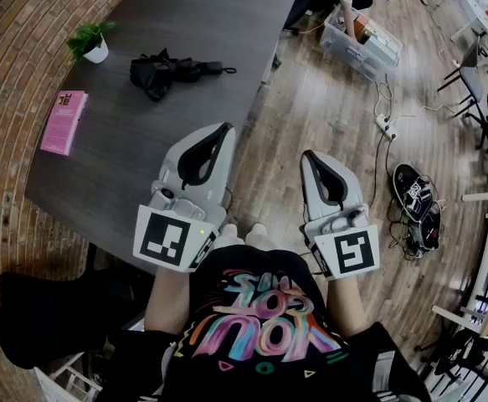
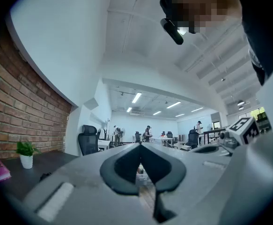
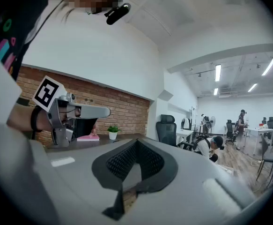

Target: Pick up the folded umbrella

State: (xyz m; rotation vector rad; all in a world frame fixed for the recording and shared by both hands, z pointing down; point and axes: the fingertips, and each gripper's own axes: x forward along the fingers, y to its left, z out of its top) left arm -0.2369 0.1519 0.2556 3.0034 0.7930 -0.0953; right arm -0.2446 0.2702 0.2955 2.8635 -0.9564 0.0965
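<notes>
A black folded umbrella (image 1: 161,72) lies on the dark grey table (image 1: 143,157) toward its far side, its handle pointing right. My left gripper (image 1: 221,132) hovers over the table's near right corner, well short of the umbrella, jaws shut and empty. My right gripper (image 1: 311,159) is held beside it over the wooden floor, also shut on nothing. In the left gripper view the closed jaws (image 2: 139,146) point level across the room, and the umbrella (image 2: 44,176) is a small dark shape low at the left. The right gripper view shows its tips (image 3: 136,143) together and the left gripper (image 3: 82,111) at the left.
A small potted plant (image 1: 93,42) in a white pot and a pink booklet (image 1: 65,122) sit at the table's left side by the brick wall. Past the table stand a clear storage bin (image 1: 362,44), a power strip (image 1: 386,126) with cables, and office chairs (image 3: 166,128).
</notes>
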